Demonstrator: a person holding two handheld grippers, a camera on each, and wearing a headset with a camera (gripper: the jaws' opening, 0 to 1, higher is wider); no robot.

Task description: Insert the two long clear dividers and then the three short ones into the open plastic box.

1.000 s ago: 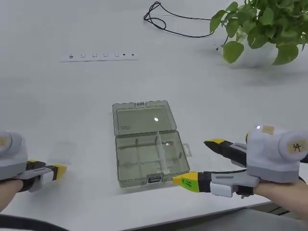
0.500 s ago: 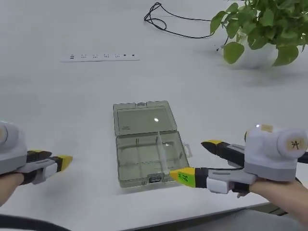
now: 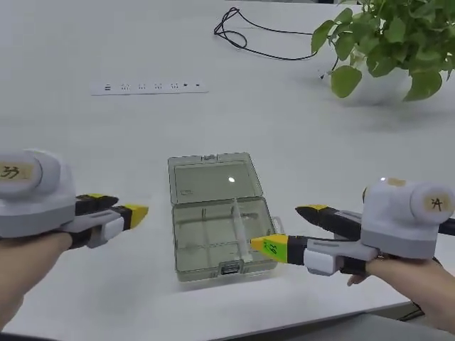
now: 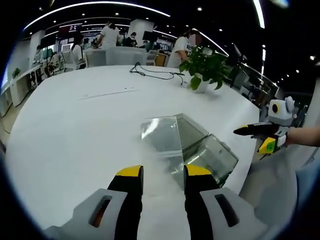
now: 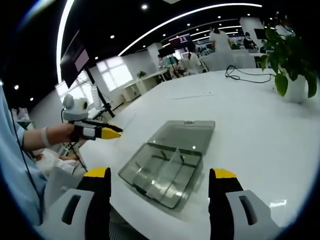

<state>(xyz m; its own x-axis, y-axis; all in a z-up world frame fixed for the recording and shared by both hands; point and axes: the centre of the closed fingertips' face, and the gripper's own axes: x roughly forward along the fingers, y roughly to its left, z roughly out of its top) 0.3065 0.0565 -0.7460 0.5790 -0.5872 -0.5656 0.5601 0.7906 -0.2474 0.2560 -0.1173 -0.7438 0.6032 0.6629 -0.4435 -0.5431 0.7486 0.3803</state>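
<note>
Centrally, open plastic box (image 3: 195, 264), clear dividers (image 3: 240, 231) standing inside, lid (image 3: 213, 181) laid flat

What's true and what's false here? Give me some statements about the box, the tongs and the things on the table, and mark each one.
1. The clear rectangular plastic box sits on the white table with its lid open. True.
2. The right tongs grip a divider. False: they are open and empty, beside the box's right side.
3. A green leafy plant stands at the table's far right. True.
4. The thin black cable lies inside the box. False: it lies on the table far behind it, near the plant.
5. The left tongs touch the box. False: they are apart from it, to its left.
</note>
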